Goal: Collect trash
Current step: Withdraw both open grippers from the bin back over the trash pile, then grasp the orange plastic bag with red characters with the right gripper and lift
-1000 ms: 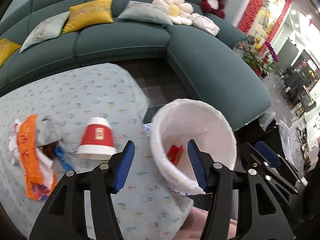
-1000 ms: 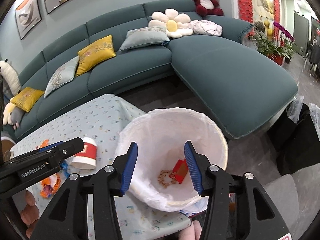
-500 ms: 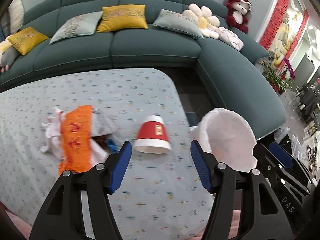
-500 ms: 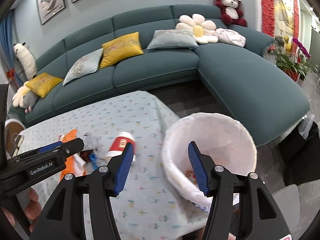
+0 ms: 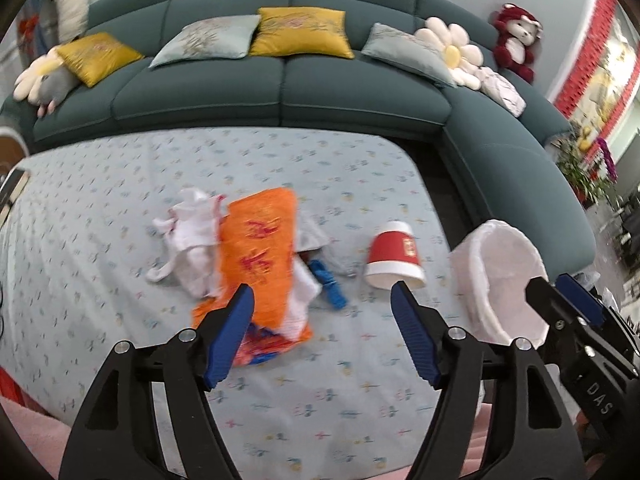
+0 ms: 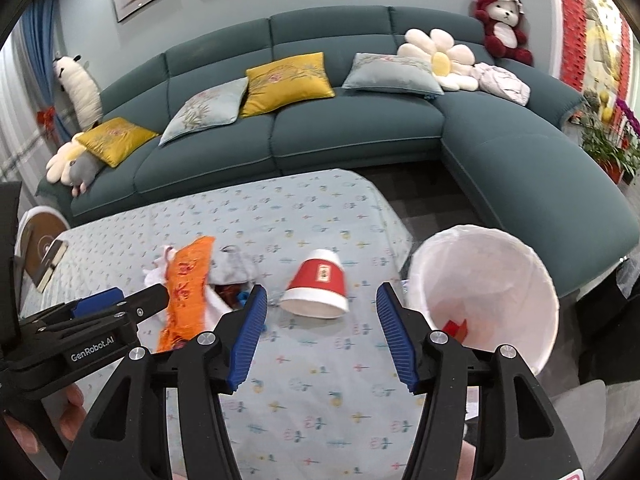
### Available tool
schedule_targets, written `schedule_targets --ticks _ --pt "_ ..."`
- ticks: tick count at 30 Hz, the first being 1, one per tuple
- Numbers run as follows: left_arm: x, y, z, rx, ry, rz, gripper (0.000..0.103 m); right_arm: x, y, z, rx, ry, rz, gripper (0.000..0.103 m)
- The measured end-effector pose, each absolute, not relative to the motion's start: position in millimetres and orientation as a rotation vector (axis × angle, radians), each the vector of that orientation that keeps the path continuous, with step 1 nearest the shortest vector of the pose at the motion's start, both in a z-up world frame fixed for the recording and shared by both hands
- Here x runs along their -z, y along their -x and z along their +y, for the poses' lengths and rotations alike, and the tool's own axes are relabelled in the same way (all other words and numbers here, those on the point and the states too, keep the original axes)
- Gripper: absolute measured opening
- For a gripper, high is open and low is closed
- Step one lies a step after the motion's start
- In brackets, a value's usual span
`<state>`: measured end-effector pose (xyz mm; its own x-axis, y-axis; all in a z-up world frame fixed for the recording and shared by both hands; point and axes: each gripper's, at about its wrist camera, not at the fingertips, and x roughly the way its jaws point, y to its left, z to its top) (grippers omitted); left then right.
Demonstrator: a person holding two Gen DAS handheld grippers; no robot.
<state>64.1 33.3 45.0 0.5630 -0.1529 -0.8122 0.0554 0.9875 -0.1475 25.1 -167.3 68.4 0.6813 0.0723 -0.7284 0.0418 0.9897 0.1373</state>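
A red and white paper cup (image 5: 394, 255) lies tipped on the table; it also shows in the right wrist view (image 6: 318, 285). An orange wrapper (image 5: 258, 258) lies left of it on crumpled white tissue (image 5: 192, 232), with a blue scrap (image 5: 329, 284) beside it. The orange wrapper (image 6: 186, 280) also shows in the right wrist view. A white-lined trash bin (image 6: 486, 292) stands off the table's right edge, with a red scrap (image 6: 454, 328) inside. The bin also shows in the left wrist view (image 5: 506, 276). My left gripper (image 5: 322, 334) is open and empty above the table. My right gripper (image 6: 320, 334) is open and empty, near the cup.
The table (image 5: 120, 184) wears a pale blue patterned cloth. A teal corner sofa (image 6: 360, 128) with cushions and plush toys runs behind and to the right. A book (image 6: 48, 260) lies at the table's far left. Dark floor (image 6: 424, 184) lies between table and sofa.
Both grippers have swung left, away from over the bin toward the table. The cup and wrapper pile now sit near the centre of both views. Both stay open.
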Motion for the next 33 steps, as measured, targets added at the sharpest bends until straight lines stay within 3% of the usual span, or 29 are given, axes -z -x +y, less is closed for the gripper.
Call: schedule_targets --ticks 11,24,33 --pt "-8.9 -66.2 107.2 0.012 0.175 1.035 0.071 -36.3 -27.4 -129.1 -0.031 -0.145 0.899 0.056" --pt "53.3 -71.9 113.4 0.019 0.248 1.183 0.071 -3.1 -34.0 -104.6 -0.05 -0.13 0.976 0.056" --pt "22.4 -85.3 125.7 -0.013 0.266 1.093 0.071 -1.6 -73.6 -77.9 -0.144 -0.131 0.977 0.056"
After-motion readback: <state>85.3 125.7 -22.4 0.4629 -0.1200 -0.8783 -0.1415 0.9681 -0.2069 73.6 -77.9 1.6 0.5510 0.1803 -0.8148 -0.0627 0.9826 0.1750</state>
